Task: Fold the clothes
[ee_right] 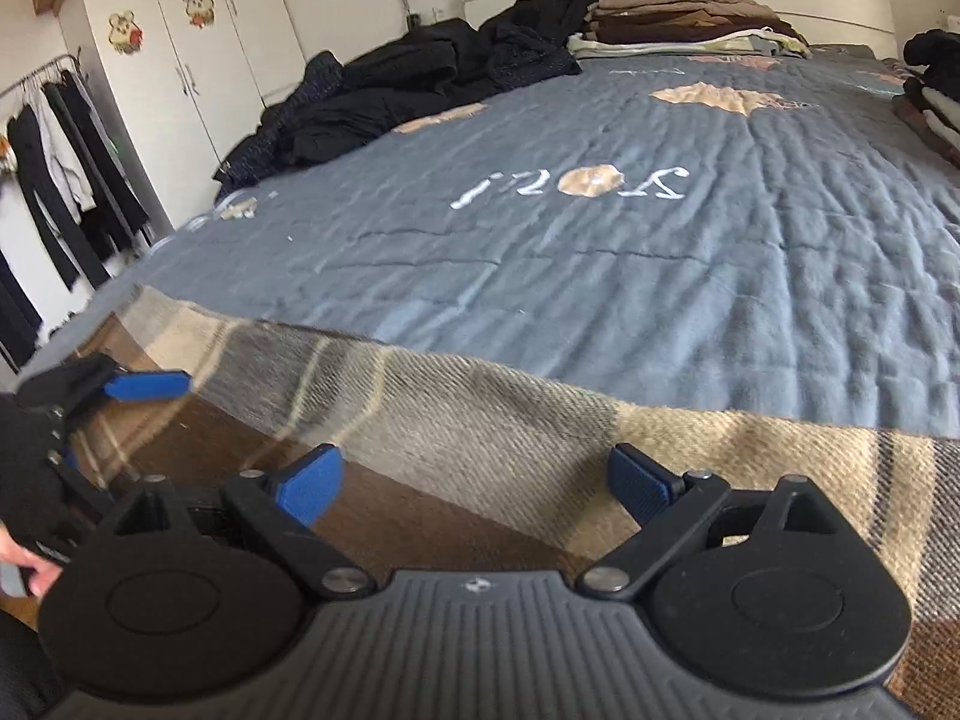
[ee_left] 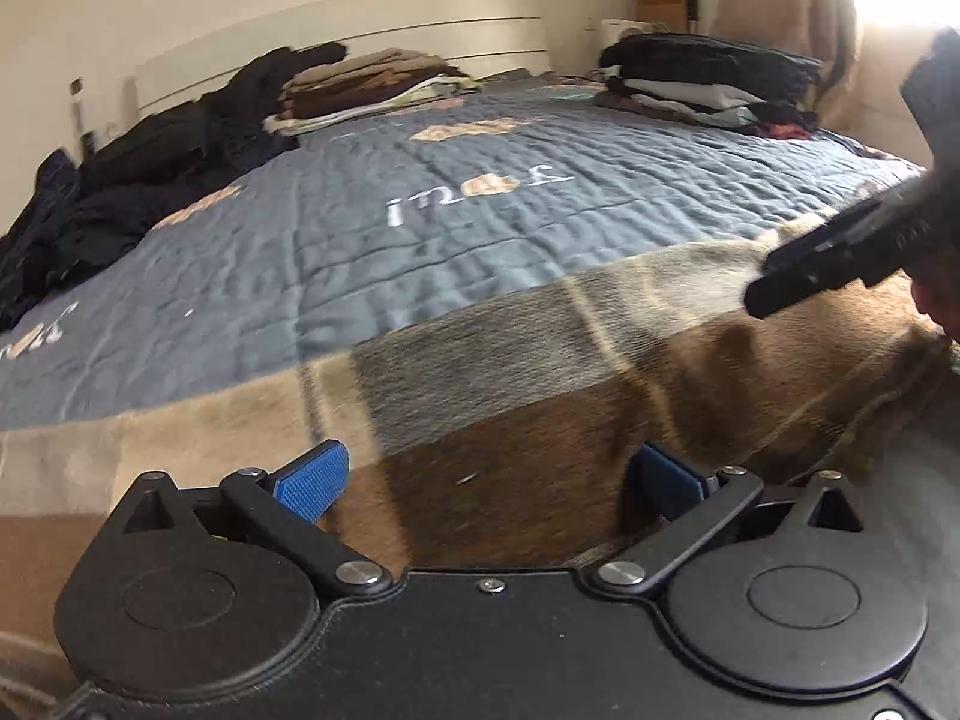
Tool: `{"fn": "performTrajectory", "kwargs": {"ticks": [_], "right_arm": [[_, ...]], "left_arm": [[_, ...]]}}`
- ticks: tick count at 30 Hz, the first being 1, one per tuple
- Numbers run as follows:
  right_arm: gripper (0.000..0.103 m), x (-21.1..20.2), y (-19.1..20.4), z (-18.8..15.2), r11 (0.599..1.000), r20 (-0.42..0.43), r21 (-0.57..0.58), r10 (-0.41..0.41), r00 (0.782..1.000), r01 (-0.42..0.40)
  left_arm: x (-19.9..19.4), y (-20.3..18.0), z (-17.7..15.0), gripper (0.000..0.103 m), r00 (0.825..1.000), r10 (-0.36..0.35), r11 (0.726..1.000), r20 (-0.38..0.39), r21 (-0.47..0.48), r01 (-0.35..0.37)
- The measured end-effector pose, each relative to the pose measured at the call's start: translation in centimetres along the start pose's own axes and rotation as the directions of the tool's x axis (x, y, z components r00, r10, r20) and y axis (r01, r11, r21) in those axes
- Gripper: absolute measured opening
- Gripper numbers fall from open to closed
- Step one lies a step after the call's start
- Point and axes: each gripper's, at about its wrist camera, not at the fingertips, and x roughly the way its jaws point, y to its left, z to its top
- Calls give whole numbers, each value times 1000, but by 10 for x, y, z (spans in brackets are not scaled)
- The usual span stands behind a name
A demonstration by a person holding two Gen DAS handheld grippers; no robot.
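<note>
A plaid cloth [ee_left: 540, 396] in brown, beige and grey lies spread flat along the near edge of the bed. My left gripper [ee_left: 489, 480] is open just above its brown part, with its blue pads wide apart and nothing clamped. My right gripper [ee_right: 474, 483] is also open, low over the plaid cloth [ee_right: 480, 420] further right. In the left wrist view a black finger [ee_left: 804, 270] of the right gripper reaches in from the right over the cloth's far edge. One blue pad [ee_right: 150, 385] of the left gripper shows at the left of the right wrist view.
The blue-grey quilt [ee_left: 480, 210] covers the bed beyond the cloth. A heap of dark clothes [ee_right: 390, 96] lies at the back left, next to a folded brown and beige stack [ee_right: 678, 18]. A folded dark stack [ee_left: 714, 84] sits at the back right. A clothes rack [ee_right: 54, 150] and a wardrobe [ee_right: 180, 60] stand to the left.
</note>
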Motion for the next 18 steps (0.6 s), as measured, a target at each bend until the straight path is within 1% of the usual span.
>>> {"fn": "performTrajectory", "kwargs": {"ticks": [2,5,8,11,13,14,15,16,17,18], "right_arm": [[95,1,-3,-3,999,-5,-33,-7,1000,7],[95,3,-3,-5,999,-6,-52,-17,1000,17],[95,4,-2,-7,997,-8,-72,-26,1000,25],[95,3,-1,-7,997,-11,-77,-32,999,31],[95,2,-1,-6,997,-12,-72,-35,999,34],[95,1,-1,-6,997,-13,-70,-36,999,35],[95,1,0,-5,997,-14,-68,-38,999,37],[96,0,0,-5,997,-15,-65,-39,999,38],[96,0,0,-4,998,-14,-58,-38,999,37],[96,-1,0,-2,999,-11,-43,-32,999,31]], "left_arm": [[-9,24,-10,103,998,64,997,-16,-33,-65],[-24,60,-25,103,984,173,982,-30,-72,-175],[-39,103,-40,103,958,282,953,-50,-98,-285],[-56,144,-55,103,928,365,920,-76,-125,-372],[-67,162,-56,103,907,412,895,-89,-148,-421],[-72,168,-53,103,895,438,880,-88,-161,-446],[-78,170,-47,102,886,456,867,-76,-187,-462],[-84,171,-40,102,889,456,861,-50,-229,-455],[-88,167,-30,102,902,432,866,-13,-274,-419],[-88,158,-18,103,919,394,878,25,-306,-368]]}}
